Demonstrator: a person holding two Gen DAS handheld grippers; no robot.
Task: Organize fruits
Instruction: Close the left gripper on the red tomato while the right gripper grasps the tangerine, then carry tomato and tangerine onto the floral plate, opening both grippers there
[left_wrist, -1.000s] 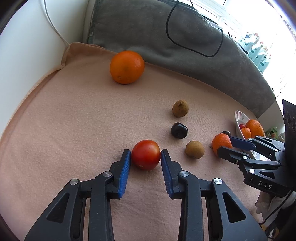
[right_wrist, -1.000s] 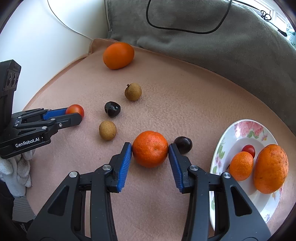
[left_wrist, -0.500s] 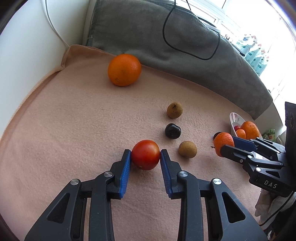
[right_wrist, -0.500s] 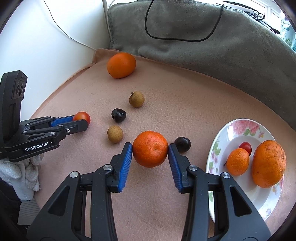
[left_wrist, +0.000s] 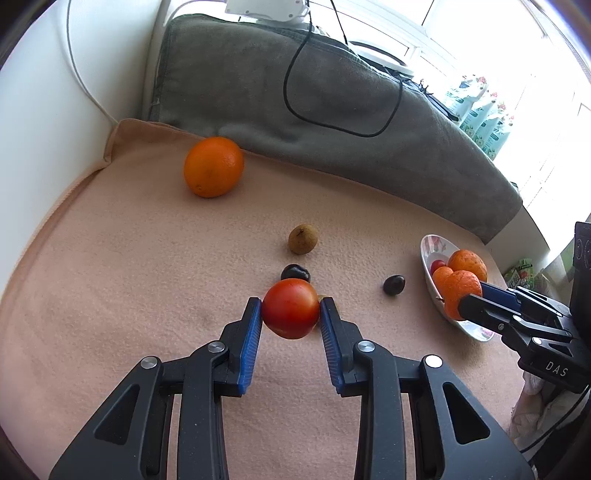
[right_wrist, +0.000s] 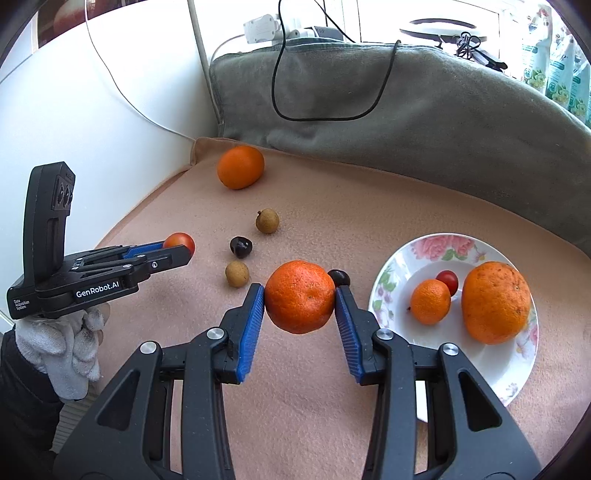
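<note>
The left gripper (left_wrist: 290, 317) has its blue pads squeezed on a red tomato (left_wrist: 290, 308) and holds it up off the pink blanket (left_wrist: 129, 277). The right gripper (right_wrist: 300, 301) is squeezed on a small orange (right_wrist: 300, 297), also lifted, just beside the flowery plate (right_wrist: 406, 258). On the plate sit a big orange (right_wrist: 495, 302), a little orange (right_wrist: 430, 301) and a tiny red tomato (right_wrist: 447, 280). On the blanket lie another big orange (right_wrist: 240, 167) near the grey cushion (right_wrist: 406, 110), two brown round fruits (right_wrist: 267, 220) (right_wrist: 237, 274) and two dark cherries (right_wrist: 241, 246) (right_wrist: 340, 277). A hand in a white glove (right_wrist: 62, 343) holds the left gripper.
</note>
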